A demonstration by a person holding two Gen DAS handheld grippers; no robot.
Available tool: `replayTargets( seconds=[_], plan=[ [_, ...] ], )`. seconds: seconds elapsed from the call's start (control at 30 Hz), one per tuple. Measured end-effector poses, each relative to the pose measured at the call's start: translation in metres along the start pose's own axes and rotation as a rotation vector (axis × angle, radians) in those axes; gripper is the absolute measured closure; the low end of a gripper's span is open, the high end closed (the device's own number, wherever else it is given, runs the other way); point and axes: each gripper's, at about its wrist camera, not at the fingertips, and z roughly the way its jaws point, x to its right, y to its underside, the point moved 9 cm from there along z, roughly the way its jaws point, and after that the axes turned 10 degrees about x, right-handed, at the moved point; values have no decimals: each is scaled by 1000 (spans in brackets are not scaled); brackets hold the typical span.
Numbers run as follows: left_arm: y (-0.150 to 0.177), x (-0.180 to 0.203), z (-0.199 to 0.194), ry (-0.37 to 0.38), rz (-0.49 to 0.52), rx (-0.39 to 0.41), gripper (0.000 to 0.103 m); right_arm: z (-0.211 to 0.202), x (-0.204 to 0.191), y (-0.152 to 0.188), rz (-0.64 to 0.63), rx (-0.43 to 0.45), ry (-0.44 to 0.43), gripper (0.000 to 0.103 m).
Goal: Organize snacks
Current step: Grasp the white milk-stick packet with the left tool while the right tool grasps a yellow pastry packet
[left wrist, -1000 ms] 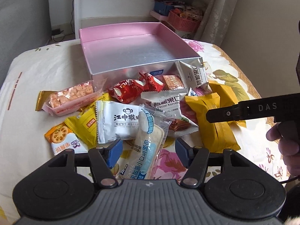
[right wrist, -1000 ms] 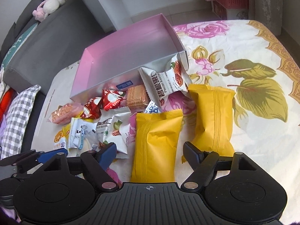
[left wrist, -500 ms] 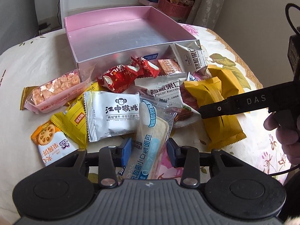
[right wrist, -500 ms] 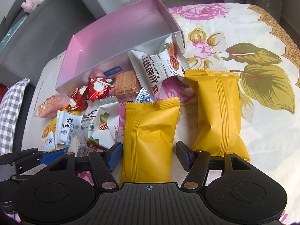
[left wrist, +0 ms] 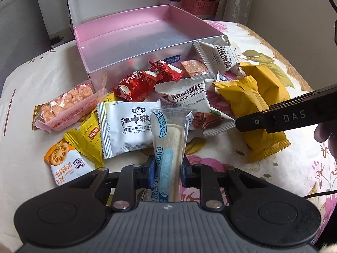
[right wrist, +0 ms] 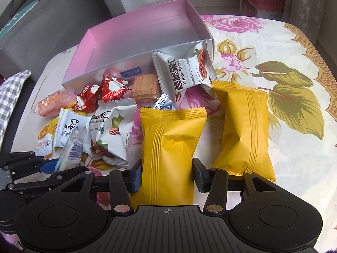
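A pile of snack packets lies in front of an empty pink box (left wrist: 134, 33) (right wrist: 137, 33) on a floral cloth. My left gripper (left wrist: 167, 169) is shut on a clear bread-roll packet (left wrist: 168, 139), lifted at its far end; the packet also shows in the right wrist view (right wrist: 72, 149). My right gripper (right wrist: 166, 174) has its jaws around the near yellow packet (right wrist: 170, 139), pads touching its sides. A second yellow packet (right wrist: 244, 130) lies to its right. In the left wrist view the right gripper's finger (left wrist: 284, 118) lies over the yellow packet (left wrist: 242, 103).
Other snacks: white monkey-print packet (left wrist: 126, 124), pecan kernel packets (left wrist: 189, 97) (right wrist: 185, 71), red candies (left wrist: 145, 80), pink-wrapped crackers (left wrist: 65, 105), orange wafer (right wrist: 145, 88). A white shelf and pink basket (left wrist: 198, 4) stand behind the table. A grey sofa (right wrist: 42, 21) is at left.
My left gripper closed on the bread-roll packet and raised it. My right gripper moved forward over the near yellow packet and its jaws narrowed onto it.
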Motion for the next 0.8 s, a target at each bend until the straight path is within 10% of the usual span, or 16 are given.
replayTargets(
  seconds=[0.8],
  plan=[
    [-62,-15,-35,-43,-198,155,86,-47,-22,-74,189,177,-146,62]
  ],
)
